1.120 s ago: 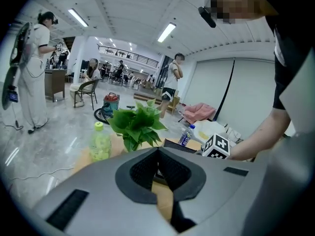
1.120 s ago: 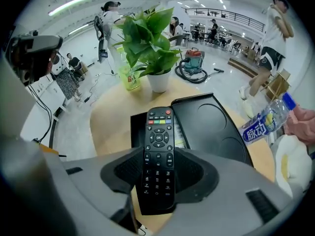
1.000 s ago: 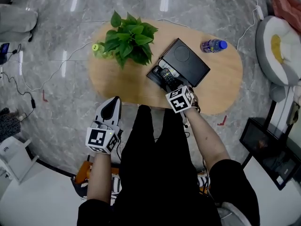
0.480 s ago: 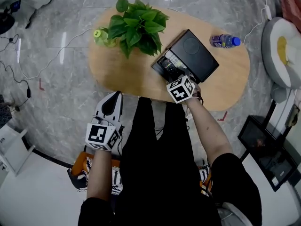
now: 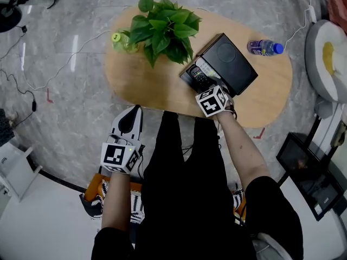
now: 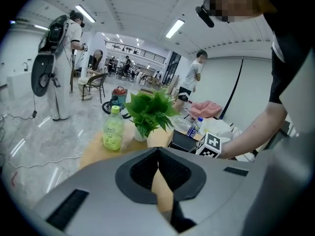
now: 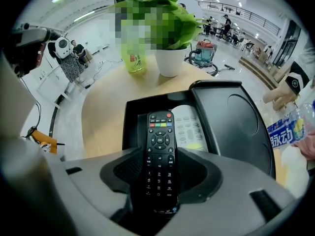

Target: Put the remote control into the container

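As it's gripped, remote (image 7: 158, 151) looks oblong.

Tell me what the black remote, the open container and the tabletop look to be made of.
The black remote: matte plastic body, probably rubbery buttons with printed marks. The container: smooth black with a faint sheen on its shifted lid, likely plastic, possibly leatherette. The tabletop: pale, even wood tone; solid wood or laminate, cannot tell.

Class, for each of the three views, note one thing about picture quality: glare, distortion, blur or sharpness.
Head view: ceiling lights glare in streaks on the polished floor. Left gripper view: strong fisheye bending, dark corners, plant fairly sharp. Right gripper view: remote crisp between the jaws, edges bowed, a mosaic patch near the top.
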The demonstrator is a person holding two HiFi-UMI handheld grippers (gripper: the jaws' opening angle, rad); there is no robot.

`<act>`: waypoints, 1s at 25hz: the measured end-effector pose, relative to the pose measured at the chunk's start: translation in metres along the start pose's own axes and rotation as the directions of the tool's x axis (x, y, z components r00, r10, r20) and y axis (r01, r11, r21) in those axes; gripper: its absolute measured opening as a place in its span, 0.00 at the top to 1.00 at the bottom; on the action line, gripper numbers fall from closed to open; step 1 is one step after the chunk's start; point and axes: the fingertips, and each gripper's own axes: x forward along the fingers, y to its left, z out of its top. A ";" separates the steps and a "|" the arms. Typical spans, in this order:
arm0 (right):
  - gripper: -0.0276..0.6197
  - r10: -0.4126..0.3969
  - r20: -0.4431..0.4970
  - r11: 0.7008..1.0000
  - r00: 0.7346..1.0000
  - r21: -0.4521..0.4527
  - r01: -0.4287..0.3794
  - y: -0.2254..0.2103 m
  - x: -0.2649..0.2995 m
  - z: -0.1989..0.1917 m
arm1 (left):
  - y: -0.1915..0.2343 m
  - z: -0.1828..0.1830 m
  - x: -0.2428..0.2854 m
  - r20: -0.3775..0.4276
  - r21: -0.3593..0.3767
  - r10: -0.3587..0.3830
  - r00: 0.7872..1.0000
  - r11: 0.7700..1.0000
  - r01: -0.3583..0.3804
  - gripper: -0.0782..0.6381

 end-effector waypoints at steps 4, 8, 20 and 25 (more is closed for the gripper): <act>0.64 0.013 0.011 1.000 1.000 0.010 -0.013 0.002 -0.006 0.005 | 0.002 0.003 0.000 0.009 -0.002 0.007 1.000 1.000 -0.007 0.88; 0.64 -0.015 0.039 0.999 0.999 0.030 0.014 -0.004 -0.028 0.010 | -0.002 0.011 -0.001 0.021 0.015 0.008 1.000 1.000 -0.008 0.88; 0.66 -0.118 0.320 0.954 0.940 0.301 0.017 -0.051 -0.168 0.054 | -0.039 0.098 -0.009 0.091 0.252 -0.022 0.996 0.968 -0.001 0.88; 0.75 -0.217 0.440 0.920 0.871 0.391 0.032 -0.076 -0.239 0.060 | -0.060 0.131 -0.020 0.138 0.287 -0.050 0.989 0.958 0.008 0.88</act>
